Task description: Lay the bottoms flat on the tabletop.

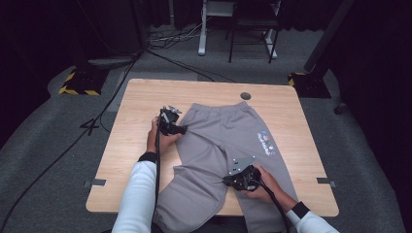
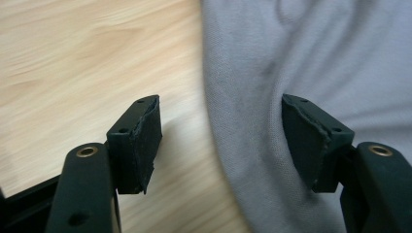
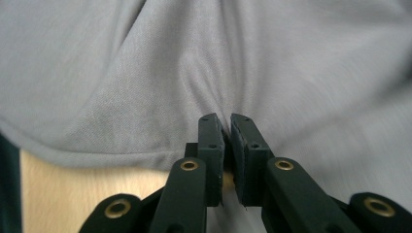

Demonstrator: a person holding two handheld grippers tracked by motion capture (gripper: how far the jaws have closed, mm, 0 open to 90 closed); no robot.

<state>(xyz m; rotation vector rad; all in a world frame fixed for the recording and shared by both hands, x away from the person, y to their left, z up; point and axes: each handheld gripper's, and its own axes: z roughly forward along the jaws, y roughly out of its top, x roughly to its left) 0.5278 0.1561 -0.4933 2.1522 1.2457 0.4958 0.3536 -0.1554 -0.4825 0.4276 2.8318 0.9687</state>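
Grey sweatpants (image 1: 218, 136) lie spread on the wooden table (image 1: 141, 97), waistband at the far side, legs toward the person. My left gripper (image 1: 183, 129) is at the pants' left edge near the hip. In the left gripper view its jaws (image 2: 221, 111) stand open: one over bare wood (image 2: 73, 58), the other over grey cloth (image 2: 316, 48), with the cloth's edge between them. My right gripper (image 1: 225, 181) is at the inner edge of the right leg. Its jaws (image 3: 227, 119) are shut on a pinch of the cloth (image 3: 194, 58), which puckers into them.
A small colourful print (image 1: 266, 143) marks the right leg. A round cable hole (image 1: 245, 95) sits near the table's far edge. Cables (image 1: 97, 121) run over the grey floor at left, and desk legs (image 1: 201, 34) stand behind the table.
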